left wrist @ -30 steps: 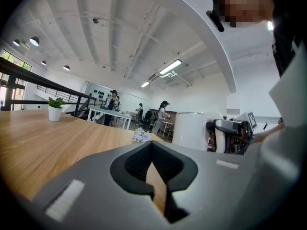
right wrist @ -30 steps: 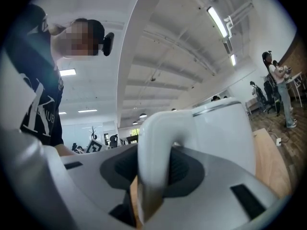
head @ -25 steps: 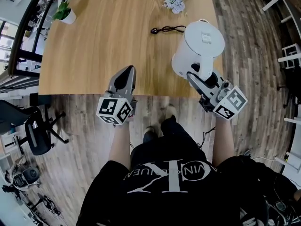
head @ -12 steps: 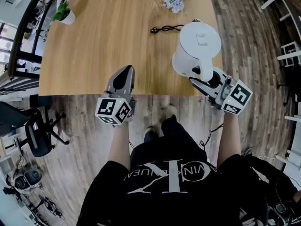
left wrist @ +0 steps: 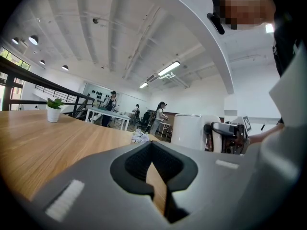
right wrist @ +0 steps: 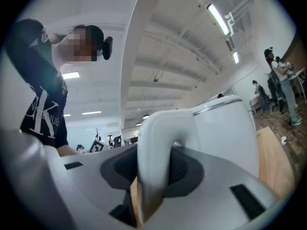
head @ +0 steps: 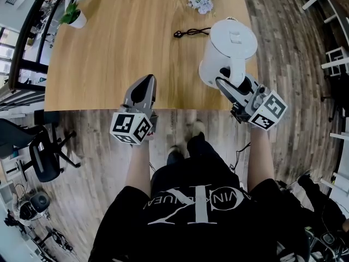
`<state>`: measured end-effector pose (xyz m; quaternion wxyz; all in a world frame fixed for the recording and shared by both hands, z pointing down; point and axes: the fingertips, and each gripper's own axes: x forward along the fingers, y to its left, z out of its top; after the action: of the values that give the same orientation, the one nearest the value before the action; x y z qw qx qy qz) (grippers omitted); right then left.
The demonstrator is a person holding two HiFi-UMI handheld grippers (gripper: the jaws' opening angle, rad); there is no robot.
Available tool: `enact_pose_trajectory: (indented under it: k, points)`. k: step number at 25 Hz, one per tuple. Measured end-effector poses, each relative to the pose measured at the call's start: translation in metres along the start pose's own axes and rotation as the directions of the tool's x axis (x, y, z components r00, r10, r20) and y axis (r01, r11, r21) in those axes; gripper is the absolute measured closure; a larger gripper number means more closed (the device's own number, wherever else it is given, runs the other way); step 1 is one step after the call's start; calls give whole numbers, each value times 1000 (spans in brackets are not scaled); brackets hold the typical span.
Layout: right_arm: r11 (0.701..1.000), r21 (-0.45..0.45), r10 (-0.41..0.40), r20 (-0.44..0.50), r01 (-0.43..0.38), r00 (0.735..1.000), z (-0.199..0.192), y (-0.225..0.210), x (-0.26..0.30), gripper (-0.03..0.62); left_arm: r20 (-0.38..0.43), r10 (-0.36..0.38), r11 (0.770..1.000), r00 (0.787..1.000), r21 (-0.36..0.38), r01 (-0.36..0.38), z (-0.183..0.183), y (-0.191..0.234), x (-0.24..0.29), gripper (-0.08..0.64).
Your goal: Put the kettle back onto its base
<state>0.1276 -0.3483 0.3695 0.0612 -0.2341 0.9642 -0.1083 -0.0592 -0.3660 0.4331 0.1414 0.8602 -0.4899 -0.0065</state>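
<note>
The white kettle [head: 229, 51] is at the table's near right corner, lid up; whether it rests on the table or hangs just above it I cannot tell. My right gripper [head: 226, 84] is shut on the kettle's curved handle [right wrist: 156, 147], which fills the space between its jaws. No base shows apart from the kettle. A black cord with a plug [head: 192, 34] lies just beyond the kettle. My left gripper [head: 144, 87] hovers shut at the table's near edge, holding nothing. In the left gripper view the kettle [left wrist: 188, 131] stands to the right.
The wooden table [head: 120, 48] carries a small potted plant [head: 76, 16] at its far left and a bunch of pale flowers [head: 202, 1] at the far right. An office chair [head: 46, 152] stands on the floor to my left. People stand at desks far behind.
The kettle and my right gripper have shifted slightly away from me over the table, and the gripper's marker cube swung out and back. My left gripper has stayed put.
</note>
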Motion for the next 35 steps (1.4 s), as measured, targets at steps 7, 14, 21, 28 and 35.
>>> enact_pose_trajectory:
  k: [7, 14, 21, 28, 35]
  points:
    - [983, 18, -181, 43, 181, 982, -9, -8, 14, 463, -1, -11, 1000, 1000, -3, 11, -2, -6, 4, 551]
    - [990, -19, -137, -24, 136, 990, -21, 0, 10, 463, 3, -13, 1000, 1000, -3, 13, 0, -3, 4, 551]
    - [994, -89, -67, -129, 56, 989, -34, 10, 4, 463, 0, -22, 1000, 1000, -7, 22, -2, -3, 1, 551]
    - [995, -101, -34, -194, 15, 980, -41, 18, -6, 430, -1, -44, 999, 999, -2, 44, 1, -8, 0, 551]
    - [994, -109, -36, -172, 17, 984, -42, 24, -7, 402, -8, -63, 998, 998, 5, 63, 0, -15, -6, 551]
